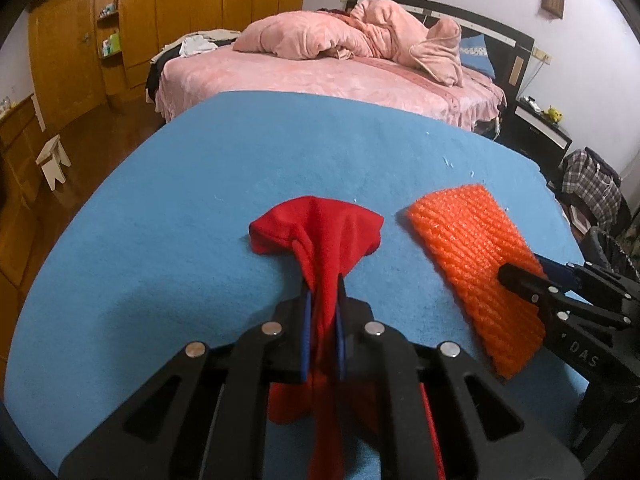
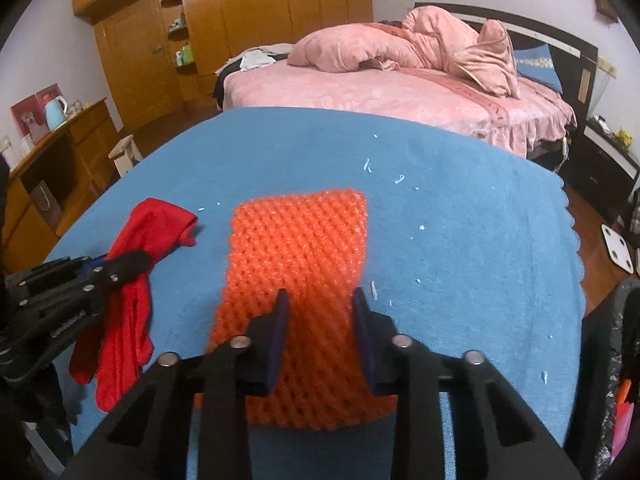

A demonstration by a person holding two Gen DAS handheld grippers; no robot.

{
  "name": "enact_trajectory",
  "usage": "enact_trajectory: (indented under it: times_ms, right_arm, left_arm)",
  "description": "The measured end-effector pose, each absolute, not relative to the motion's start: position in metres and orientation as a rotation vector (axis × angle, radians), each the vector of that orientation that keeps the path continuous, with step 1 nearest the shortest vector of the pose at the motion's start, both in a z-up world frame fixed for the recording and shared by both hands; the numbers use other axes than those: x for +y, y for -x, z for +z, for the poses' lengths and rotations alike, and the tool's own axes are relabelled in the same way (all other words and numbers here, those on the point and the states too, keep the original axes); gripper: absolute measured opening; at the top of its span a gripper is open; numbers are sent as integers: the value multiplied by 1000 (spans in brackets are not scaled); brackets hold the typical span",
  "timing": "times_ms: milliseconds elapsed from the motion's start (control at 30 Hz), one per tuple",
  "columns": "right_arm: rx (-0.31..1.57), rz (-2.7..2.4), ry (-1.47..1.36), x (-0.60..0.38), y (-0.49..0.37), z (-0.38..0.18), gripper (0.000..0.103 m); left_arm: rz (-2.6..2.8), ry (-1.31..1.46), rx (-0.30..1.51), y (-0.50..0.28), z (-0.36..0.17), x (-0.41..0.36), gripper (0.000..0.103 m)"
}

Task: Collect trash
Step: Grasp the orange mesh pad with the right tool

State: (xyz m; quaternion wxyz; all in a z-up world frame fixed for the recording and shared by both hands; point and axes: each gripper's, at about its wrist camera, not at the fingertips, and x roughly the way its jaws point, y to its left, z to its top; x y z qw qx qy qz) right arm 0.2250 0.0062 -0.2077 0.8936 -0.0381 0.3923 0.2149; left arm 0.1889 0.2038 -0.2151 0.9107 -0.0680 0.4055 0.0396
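Observation:
A crumpled red cloth [image 1: 320, 232] lies on the blue table cover [image 1: 240, 160]. My left gripper [image 1: 323, 286] is shut on the red cloth, which bunches between its fingers; it also shows in the right wrist view [image 2: 132, 260]. An orange foam net sleeve [image 2: 300, 248] lies flat to the right of the cloth. My right gripper [image 2: 320, 300] is open, its fingers straddling the near end of the net sleeve; it shows in the left wrist view [image 1: 516, 276] over the sleeve [image 1: 472, 248].
Small white scraps [image 2: 400, 178] dot the blue cover. A black trash bag [image 2: 616, 380] stands at the table's right edge. A pink bed [image 2: 400, 92] lies beyond the table, a wooden wardrobe [image 2: 240, 20] behind, a small stool [image 1: 52, 160] on the floor at left.

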Motion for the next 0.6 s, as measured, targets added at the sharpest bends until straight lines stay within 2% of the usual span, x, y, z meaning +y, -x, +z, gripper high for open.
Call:
enact_trajectory:
  times_ms: [467,533,600]
  right_arm:
    - [811,446,81,9,-227,-207,24]
    - [809,451,74,7,-227,-205,18]
    - [815,453,61,5,-227,-203,17]
  left_arm:
    - [79,137,867,-192,-219,202,10]
    - [75,144,866,-192,-220,202,9]
    - [69,152,858,-190,-219,202,9]
